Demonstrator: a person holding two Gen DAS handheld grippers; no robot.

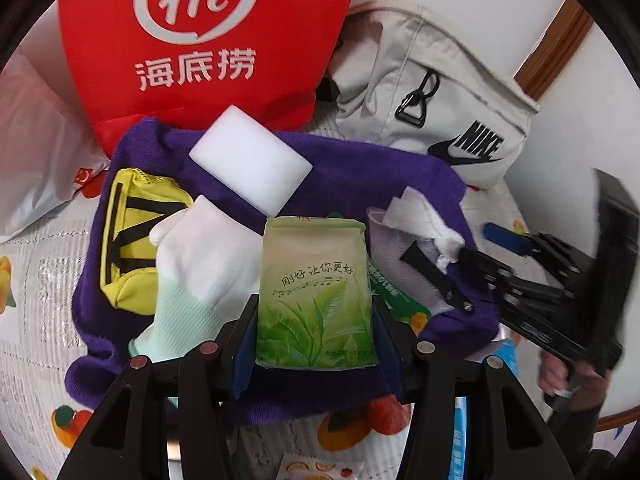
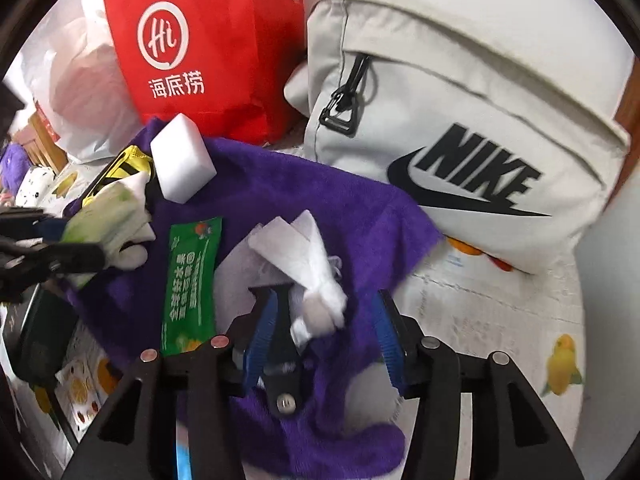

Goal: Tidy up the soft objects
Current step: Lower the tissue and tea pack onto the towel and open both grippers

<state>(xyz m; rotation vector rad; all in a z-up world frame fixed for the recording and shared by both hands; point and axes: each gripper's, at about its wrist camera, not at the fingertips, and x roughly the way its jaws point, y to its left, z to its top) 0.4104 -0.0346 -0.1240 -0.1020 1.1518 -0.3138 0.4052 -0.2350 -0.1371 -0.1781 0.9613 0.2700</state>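
My left gripper (image 1: 316, 320) is shut on a green tissue pack (image 1: 316, 292), held above a purple towel (image 1: 352, 176). On the towel lie a white sponge block (image 1: 250, 164), a yellow pouch (image 1: 132, 236), a white glove (image 1: 200, 256), a green sachet (image 2: 192, 280) and a crumpled white tissue (image 2: 312, 276). My right gripper (image 2: 324, 320) is open, its fingers on either side of the crumpled tissue, low over the towel (image 2: 300, 184). It also shows in the left wrist view (image 1: 472, 256) at the right. The left gripper with the tissue pack (image 2: 100, 216) shows at the left of the right wrist view.
A red Haidilao bag (image 1: 208, 40) and a grey Nike backpack (image 2: 480, 120) stand behind the towel against the wall. A white plastic bag (image 1: 36, 152) lies at the left. The table has a fruit-print cloth (image 2: 500, 320).
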